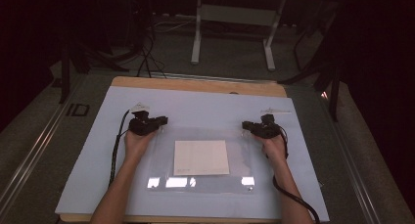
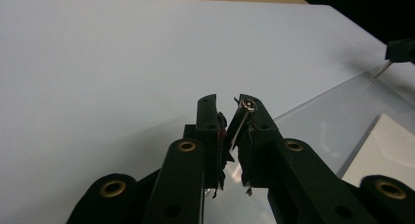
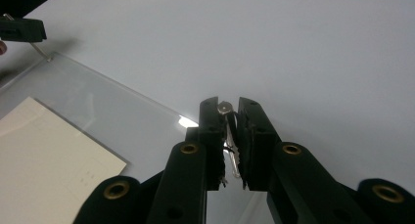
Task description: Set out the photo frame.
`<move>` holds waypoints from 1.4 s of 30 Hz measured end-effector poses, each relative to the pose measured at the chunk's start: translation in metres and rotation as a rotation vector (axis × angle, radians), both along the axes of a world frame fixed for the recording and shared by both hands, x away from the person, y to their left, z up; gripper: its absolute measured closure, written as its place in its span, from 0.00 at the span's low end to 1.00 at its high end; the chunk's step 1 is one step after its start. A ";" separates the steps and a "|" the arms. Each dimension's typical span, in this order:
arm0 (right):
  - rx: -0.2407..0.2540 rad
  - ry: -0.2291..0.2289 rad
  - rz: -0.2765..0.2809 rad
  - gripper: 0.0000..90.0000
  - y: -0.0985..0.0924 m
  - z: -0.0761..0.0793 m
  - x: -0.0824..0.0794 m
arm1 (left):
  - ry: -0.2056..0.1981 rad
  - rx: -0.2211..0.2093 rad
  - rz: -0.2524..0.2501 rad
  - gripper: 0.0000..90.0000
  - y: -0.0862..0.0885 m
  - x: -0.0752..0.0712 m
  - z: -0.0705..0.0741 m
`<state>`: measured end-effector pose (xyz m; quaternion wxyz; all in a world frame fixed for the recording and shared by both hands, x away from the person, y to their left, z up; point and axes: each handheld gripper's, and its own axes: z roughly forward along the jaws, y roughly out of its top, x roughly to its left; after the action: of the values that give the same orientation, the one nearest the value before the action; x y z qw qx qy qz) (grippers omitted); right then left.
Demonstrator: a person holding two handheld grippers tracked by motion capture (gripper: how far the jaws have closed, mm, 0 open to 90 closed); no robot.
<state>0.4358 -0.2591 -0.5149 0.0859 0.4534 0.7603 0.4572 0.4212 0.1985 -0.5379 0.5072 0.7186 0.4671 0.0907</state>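
Item, left gripper [image 1: 157, 121]: jaws clamped on a slim metal screw [image 2: 241, 121], held at the far left corner of the clear acrylic sheet [image 1: 161, 150].

Item, right gripper [image 1: 248, 126]: jaws closed on a second metal screw [image 3: 230, 143], at the sheet's far right corner.

Item, the sheet: lies flat on the pale blue mat [image 1: 88, 175], covering a cream paper square [image 1: 201, 157] at its centre.

Item, wooden tabletop [image 1: 195, 84]: edge shows beyond the mat.
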 end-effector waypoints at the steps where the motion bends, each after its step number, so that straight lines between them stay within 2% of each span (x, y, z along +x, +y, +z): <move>1: 0.008 0.007 -0.002 0.91 0.000 0.000 0.001 | 0.004 -0.006 -0.001 0.89 0.000 0.001 0.000; 4: 0.028 0.024 -0.007 0.91 -0.001 -0.001 0.004 | 0.038 -0.026 0.002 0.89 0.001 0.005 0.000; 7: 0.045 0.037 -0.012 0.91 -0.002 -0.002 0.007 | 0.051 -0.041 -0.004 0.89 0.002 0.008 -0.001; 11: 0.039 0.050 -0.009 0.91 -0.001 -0.002 0.009 | 0.057 -0.042 -0.006 0.89 0.002 0.010 -0.001; 15: 0.025 0.068 -0.013 0.92 0.000 0.000 0.013 | 0.081 -0.061 -0.002 0.90 0.003 0.014 -0.001; 21: 0.033 0.091 -0.018 0.93 0.001 0.001 0.022 | 0.115 -0.083 0.000 0.91 0.004 0.022 -0.001; 28: 0.028 0.114 -0.037 0.95 0.003 0.001 0.033 | 0.130 -0.062 0.021 0.92 0.001 0.032 -0.002; 33: 0.042 0.127 -0.048 0.95 0.003 -0.001 0.037 | 0.143 -0.078 0.038 0.92 0.000 0.036 -0.004; 35: 0.036 0.123 -0.054 0.94 0.004 -0.001 0.038 | 0.152 -0.088 0.051 0.92 0.000 0.037 -0.005; 39: -0.019 0.079 -0.043 0.91 0.007 0.001 0.034 | 0.154 -0.075 0.054 0.93 -0.002 0.038 -0.004; 41: -0.061 0.045 -0.036 0.86 0.009 0.002 0.031 | 0.154 -0.073 0.054 0.93 -0.002 0.037 -0.004; 42: -0.061 0.045 -0.036 0.86 0.009 0.002 0.031 | 0.155 -0.073 0.057 0.93 -0.002 0.037 -0.004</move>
<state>0.4667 -0.2506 -0.5127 0.0909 0.4742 0.7674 0.4219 0.4587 0.1965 -0.5422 0.4925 0.6910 0.5282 0.0320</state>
